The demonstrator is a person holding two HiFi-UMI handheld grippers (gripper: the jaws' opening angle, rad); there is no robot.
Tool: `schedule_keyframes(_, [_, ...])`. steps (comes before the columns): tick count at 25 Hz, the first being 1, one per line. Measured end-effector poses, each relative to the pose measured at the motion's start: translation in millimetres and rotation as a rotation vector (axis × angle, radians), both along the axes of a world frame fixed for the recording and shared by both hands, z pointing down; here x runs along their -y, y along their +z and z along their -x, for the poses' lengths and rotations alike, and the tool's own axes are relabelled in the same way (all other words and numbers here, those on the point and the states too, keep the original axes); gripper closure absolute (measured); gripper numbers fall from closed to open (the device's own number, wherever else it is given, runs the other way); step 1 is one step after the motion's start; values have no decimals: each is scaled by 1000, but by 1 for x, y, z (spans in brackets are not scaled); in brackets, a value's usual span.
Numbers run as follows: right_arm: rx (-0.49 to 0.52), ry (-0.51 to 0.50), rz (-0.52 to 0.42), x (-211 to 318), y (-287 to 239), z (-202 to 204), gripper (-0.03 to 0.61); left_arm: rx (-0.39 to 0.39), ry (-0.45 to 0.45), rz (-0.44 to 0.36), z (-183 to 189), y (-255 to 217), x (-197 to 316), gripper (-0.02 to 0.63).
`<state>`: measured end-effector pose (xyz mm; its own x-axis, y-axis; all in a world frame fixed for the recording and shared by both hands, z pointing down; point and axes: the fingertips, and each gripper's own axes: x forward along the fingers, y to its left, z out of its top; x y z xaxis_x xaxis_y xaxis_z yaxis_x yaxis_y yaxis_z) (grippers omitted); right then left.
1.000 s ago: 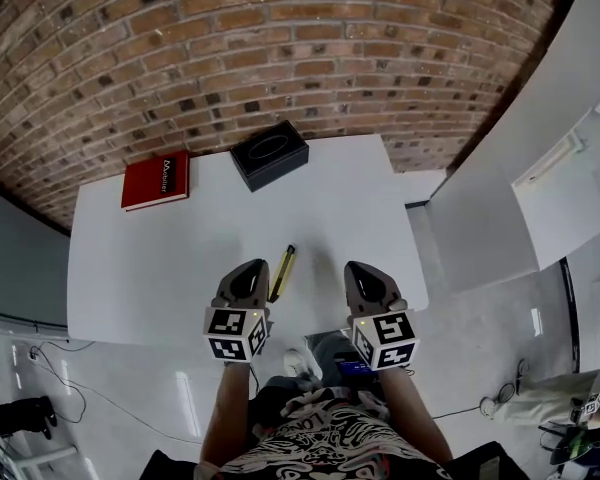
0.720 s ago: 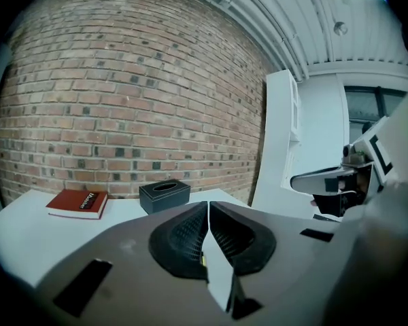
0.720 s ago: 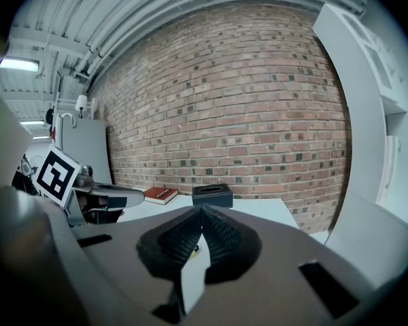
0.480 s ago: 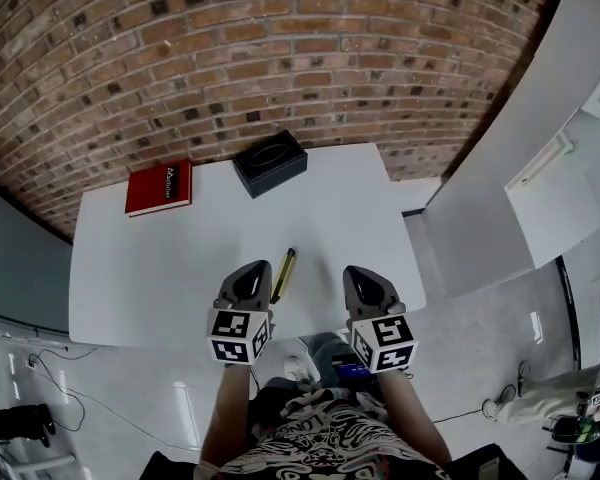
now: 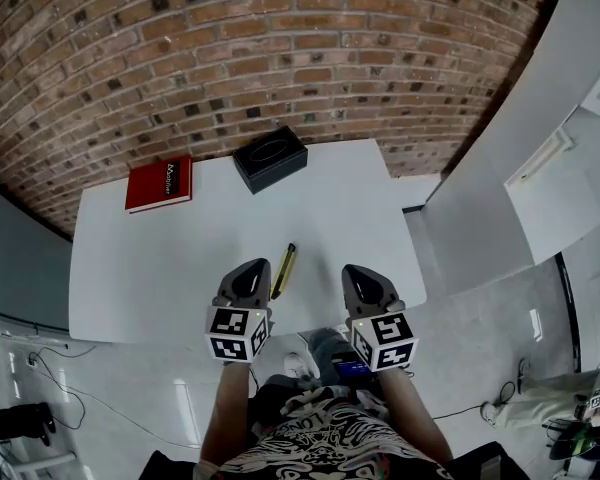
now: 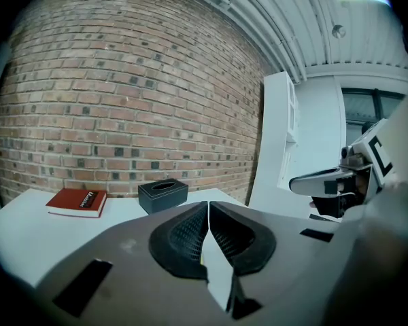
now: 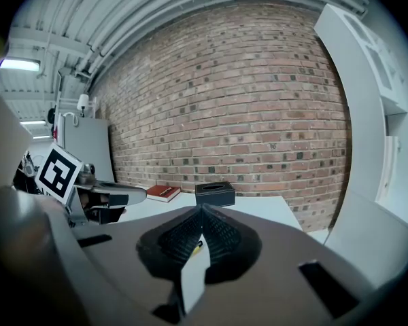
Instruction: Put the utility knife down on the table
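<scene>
The utility knife [image 5: 283,271], yellow and black, lies flat on the white table [image 5: 150,268] near its front edge. It rests between my two grippers and touches neither. In the head view my left gripper [image 5: 253,267] sits just left of the knife, shut with nothing in it. My right gripper [image 5: 354,271] is to the knife's right, over the table's front edge, shut and empty too. In the left gripper view the left gripper's [image 6: 208,206] pads meet at the tips. Through the right gripper [image 7: 201,211] a yellow sliver of the knife [image 7: 198,247] shows low in the gap.
A red book [image 5: 159,183] lies at the table's far left and a black tissue box [image 5: 269,157] at the far middle, against the brick wall. A white cabinet [image 5: 520,148] stands to the right. Cables [image 5: 40,383] trail on the floor at left.
</scene>
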<state>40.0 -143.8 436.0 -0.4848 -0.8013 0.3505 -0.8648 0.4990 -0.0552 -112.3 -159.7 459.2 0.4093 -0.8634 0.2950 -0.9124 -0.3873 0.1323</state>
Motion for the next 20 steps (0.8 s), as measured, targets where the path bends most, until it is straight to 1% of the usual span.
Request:
schedule_keyframes(5, [13, 3, 7, -2, -1, 1, 578, -19, -4, 8, 3, 0, -2, 594])
schedule_keyframes(15, [10, 11, 9, -2, 0, -3, 578, -17, 4, 17, 0, 5, -1, 594])
schedule_keyframes(20, [24, 3, 7, -1, 1, -1, 578, -20, 0, 19, 2, 6, 1, 594])
